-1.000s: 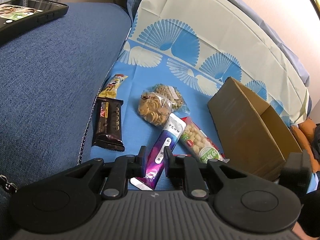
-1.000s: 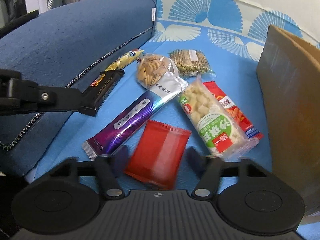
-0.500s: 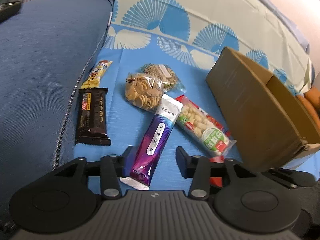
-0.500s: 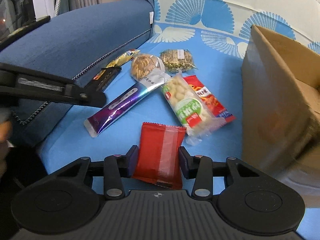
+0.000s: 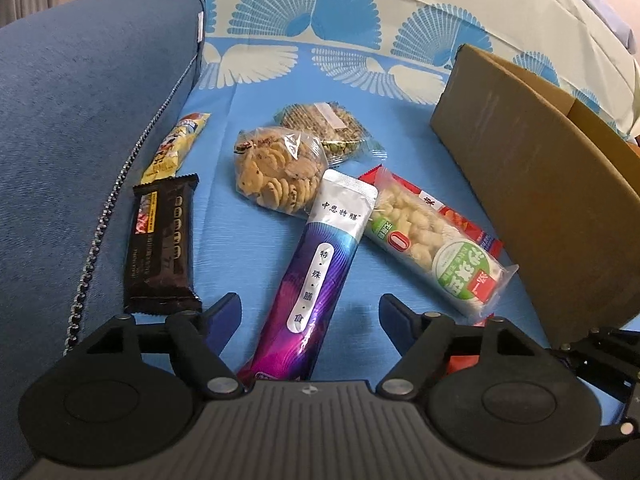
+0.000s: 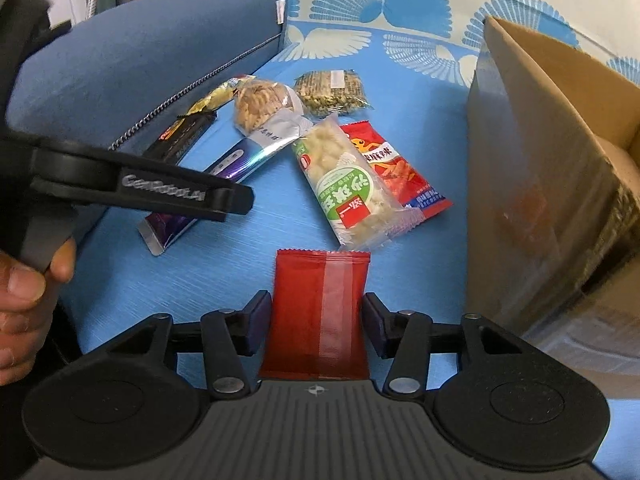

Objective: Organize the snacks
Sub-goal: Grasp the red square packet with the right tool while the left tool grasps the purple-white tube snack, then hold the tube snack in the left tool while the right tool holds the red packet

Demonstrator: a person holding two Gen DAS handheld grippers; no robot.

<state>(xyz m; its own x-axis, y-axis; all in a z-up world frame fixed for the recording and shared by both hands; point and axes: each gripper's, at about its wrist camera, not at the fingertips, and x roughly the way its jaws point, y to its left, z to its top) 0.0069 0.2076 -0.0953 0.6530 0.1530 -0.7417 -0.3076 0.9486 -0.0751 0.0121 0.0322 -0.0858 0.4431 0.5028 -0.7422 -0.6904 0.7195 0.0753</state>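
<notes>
Snacks lie on a blue sheet on a sofa seat. My right gripper (image 6: pixel 318 318) is shut on a red packet (image 6: pixel 320 312) and holds it above the sheet, left of the open cardboard box (image 6: pixel 552 160). My left gripper (image 5: pixel 310 314) is open above the lower end of a purple stick pack (image 5: pixel 316 276), not touching it; it also shows in the right wrist view (image 6: pixel 224 200). Nearby lie a green-labelled puffed snack pack (image 5: pixel 432 244), a red chip pack (image 6: pixel 396 168) under it, a cookie bag (image 5: pixel 276 176), a seed bar (image 5: pixel 324 128), a dark chocolate bar (image 5: pixel 162 248) and a yellow bar (image 5: pixel 176 148).
The blue sofa armrest (image 5: pixel 72 128) rises on the left with a zip chain (image 5: pixel 104 224) along its edge. The patterned sheet covers the backrest (image 5: pixel 360 12) behind the snacks. The box (image 5: pixel 540 184) stands on the right of the seat.
My left gripper has let go of the purple stick pack and opened wide. My right gripper has closed on the red packet, lifted it and drawn back toward the box.
</notes>
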